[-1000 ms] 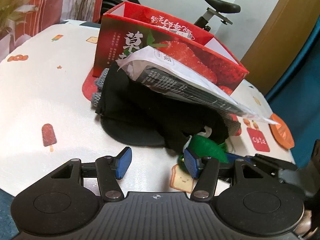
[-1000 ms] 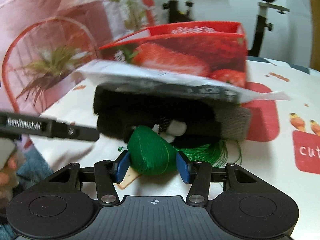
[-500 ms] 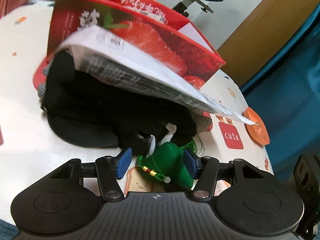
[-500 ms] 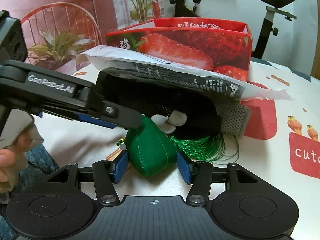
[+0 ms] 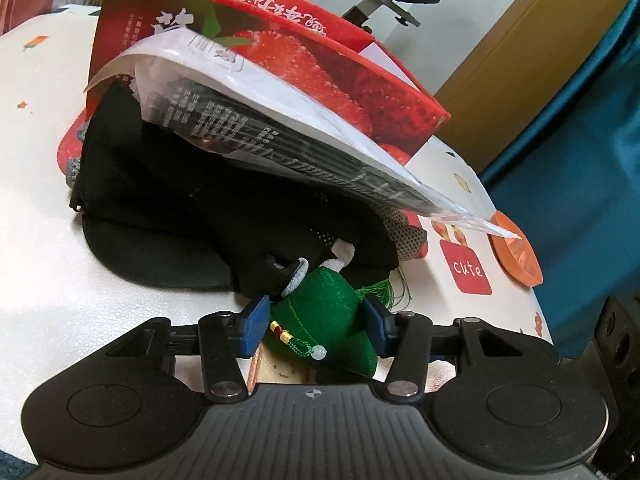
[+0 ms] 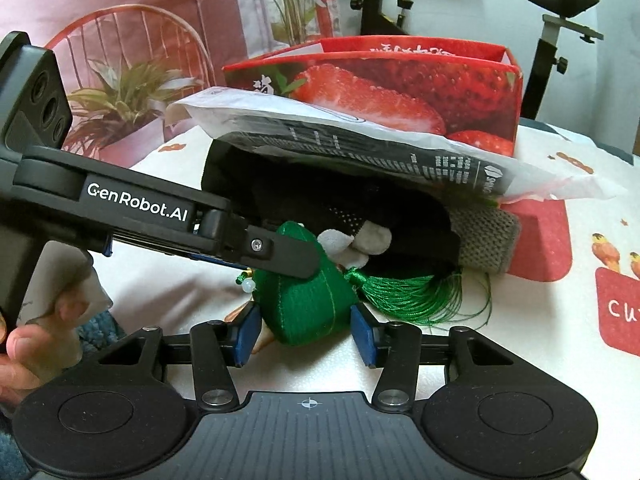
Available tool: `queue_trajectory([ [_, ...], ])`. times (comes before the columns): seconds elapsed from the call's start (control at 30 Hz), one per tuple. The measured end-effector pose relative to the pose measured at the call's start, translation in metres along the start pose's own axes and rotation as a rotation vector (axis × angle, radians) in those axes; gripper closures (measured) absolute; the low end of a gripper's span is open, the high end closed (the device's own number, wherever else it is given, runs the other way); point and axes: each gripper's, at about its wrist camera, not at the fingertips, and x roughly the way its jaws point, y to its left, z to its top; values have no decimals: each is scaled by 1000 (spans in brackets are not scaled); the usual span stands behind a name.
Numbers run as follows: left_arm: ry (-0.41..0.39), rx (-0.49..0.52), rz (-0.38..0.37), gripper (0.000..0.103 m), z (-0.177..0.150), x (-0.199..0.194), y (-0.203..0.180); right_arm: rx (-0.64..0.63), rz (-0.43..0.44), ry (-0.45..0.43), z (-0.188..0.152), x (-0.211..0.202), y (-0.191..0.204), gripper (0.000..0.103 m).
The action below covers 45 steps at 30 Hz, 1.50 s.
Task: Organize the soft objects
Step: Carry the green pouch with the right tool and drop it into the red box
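Left gripper (image 5: 313, 330) has slid in from nine o'clock, and its jaws now bracket the green pouch (image 5: 326, 316) on the table (image 5: 36, 200), apparently touching. Right gripper (image 6: 306, 334) is wide open, gripping nothing. Pickup looks imminent; box (image 5: 320, 52) waits at twelve.

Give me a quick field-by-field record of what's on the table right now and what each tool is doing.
target: green pouch with tassel, on the table
left tool: open, pads on either side of the pouch
right tool: open, pouch between its pads
pile behind pouch: black cap, grey knit piece, white plastic package on top
container: red strawberry box, behind the pile
table edge: orange coaster
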Motion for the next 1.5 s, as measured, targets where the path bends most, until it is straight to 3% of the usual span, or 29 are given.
queue_trajectory([
  [0.13,-2,-11,-11,48,-1,1,4,32,-18,7,-1,3,-4,48],
  [0.3,-14,-37,-29,48,-3,3,6,41,-9,-1,-1,5,-2,56],
  [0.47,-32,18,-33,49,-4,-6,-4,-12,-23,-45,3,-10,8,57],
  [1.07,-271,90,-80,49,15,-115,-52,-186,-25,-287,56,-106,57,57],
  [1.23,-338,125,-89,49,28,-136,-65,-229,-25,-329,86,-123,63,57],
  [1.5,-433,202,-86,49,93,-162,-82,-259,19,-379,185,-134,51,57],
])
